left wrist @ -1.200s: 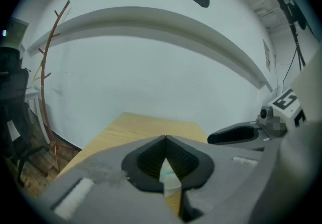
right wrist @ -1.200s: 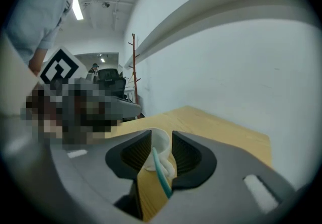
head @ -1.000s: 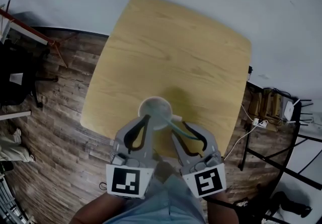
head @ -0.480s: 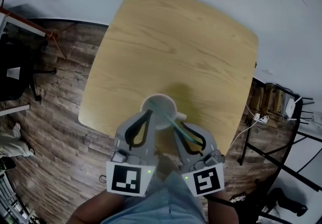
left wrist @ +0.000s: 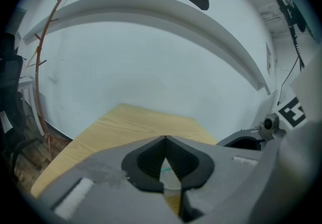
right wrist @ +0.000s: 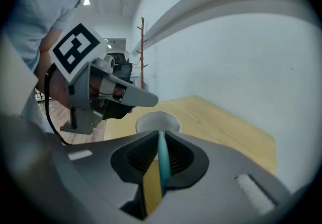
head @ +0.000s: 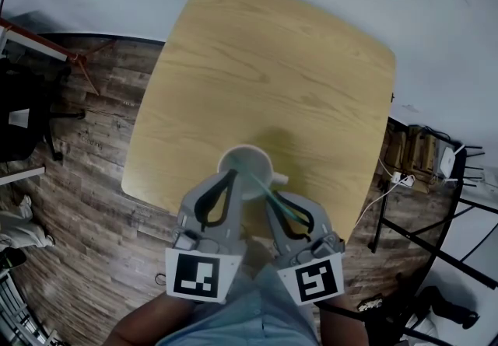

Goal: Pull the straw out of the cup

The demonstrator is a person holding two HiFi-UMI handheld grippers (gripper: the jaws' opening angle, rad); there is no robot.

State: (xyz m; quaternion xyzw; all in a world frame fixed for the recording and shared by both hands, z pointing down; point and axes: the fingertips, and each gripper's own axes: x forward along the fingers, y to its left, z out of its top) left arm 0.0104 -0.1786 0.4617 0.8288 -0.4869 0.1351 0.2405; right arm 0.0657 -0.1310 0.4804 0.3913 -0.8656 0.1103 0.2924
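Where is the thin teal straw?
Head view, low centre: straw leaning from the white cup into the right gripper, whose jaws have just been closing on it.

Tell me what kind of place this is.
Probably an office or workroom: a black office chair on wood-look flooring, a plain wooden table, and a power strip with cables.

grey left gripper (head: 231, 173), right gripper (head: 274, 195); black-white marker cubes (head: 202, 276); blue shirt (head: 250, 315)

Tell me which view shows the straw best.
Right gripper view: the straw runs from the cup up between the right gripper's jaws, which have just been closing. Head view shows a short slanted stretch; left gripper view, a teal sliver.
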